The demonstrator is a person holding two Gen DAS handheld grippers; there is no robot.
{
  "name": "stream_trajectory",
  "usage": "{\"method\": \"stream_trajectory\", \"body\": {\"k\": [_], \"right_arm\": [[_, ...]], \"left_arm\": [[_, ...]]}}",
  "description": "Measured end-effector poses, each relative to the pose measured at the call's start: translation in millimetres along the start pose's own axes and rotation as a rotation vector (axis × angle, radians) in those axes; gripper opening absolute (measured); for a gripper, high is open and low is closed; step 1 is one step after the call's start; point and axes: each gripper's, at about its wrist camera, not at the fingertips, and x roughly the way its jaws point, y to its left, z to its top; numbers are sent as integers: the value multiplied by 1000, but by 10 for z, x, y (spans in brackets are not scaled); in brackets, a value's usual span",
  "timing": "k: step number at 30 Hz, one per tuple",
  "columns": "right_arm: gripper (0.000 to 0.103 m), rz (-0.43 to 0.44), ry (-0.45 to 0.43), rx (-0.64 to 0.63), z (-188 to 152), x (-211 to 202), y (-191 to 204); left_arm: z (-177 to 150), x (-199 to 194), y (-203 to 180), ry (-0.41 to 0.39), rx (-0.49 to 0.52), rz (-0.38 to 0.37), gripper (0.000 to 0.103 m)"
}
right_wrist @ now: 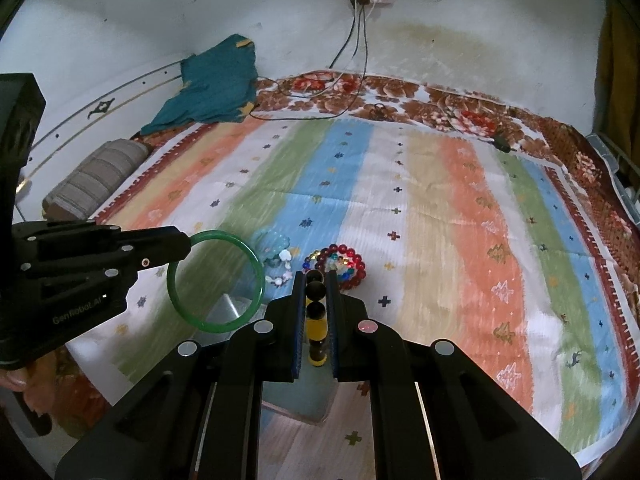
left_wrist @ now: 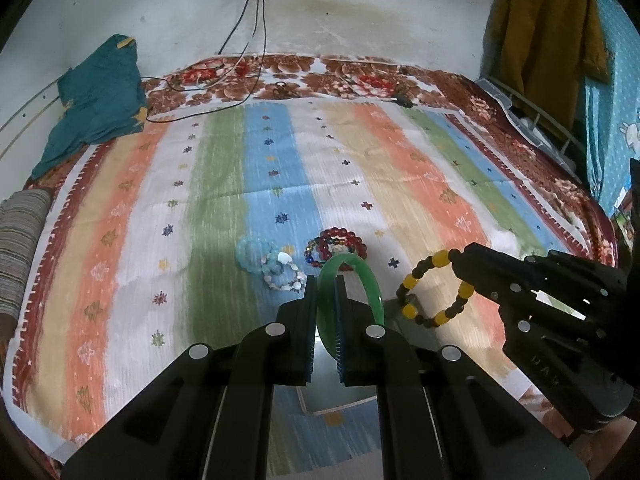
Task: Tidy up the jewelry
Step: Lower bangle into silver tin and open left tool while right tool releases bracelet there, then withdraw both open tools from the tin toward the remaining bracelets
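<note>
Left wrist view: left gripper [left_wrist: 326, 280] clamped on green bangle [left_wrist: 362, 276], right gripper [left_wrist: 454, 257] on yellow-and-dark bead bracelet [left_wrist: 434, 290].

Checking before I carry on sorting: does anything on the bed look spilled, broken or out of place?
Nothing spilled or broken. The bead bracelets lie heaped together on the striped cloth; charger cables trail across the bed's far edge.
</note>
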Motion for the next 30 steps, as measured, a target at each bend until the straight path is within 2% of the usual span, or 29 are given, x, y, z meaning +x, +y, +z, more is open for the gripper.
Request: {"method": "stream_trajectory", "body": {"k": [2, 3, 12, 13, 16, 17, 19, 25, 30], "right_arm": [[11, 2, 2, 0, -19, -7, 10], [11, 3, 2, 1, -28, -10, 13], [12, 6, 39, 21, -84, 33, -10], [15, 2, 37, 27, -81, 35, -25], [37, 1, 27, 35, -75, 28, -54], [37, -3, 25, 37, -73, 27, -65], [37, -8, 26, 38, -75, 40, -77], [37, -20, 45, 33, -74, 102, -96], [41, -28, 53, 34, -67, 140, -121]], "left_arm": [[-18, -7, -1, 0, -1, -4, 7], [-33, -16, -1, 0, -4, -10, 0], [-115, -5, -49, 35, 1, -17, 1], [-101, -4, -22, 34, -8, -10, 2], [-74, -12, 49, 29, -37, -6, 2], [-64, -20, 77, 25, -45, -5, 2], [-54, -24, 103, 21, -53, 2, 8], [-37, 1, 146, 26, -58, 12, 17], [-1, 75, 243, 41, -77, 34, 27]]}}
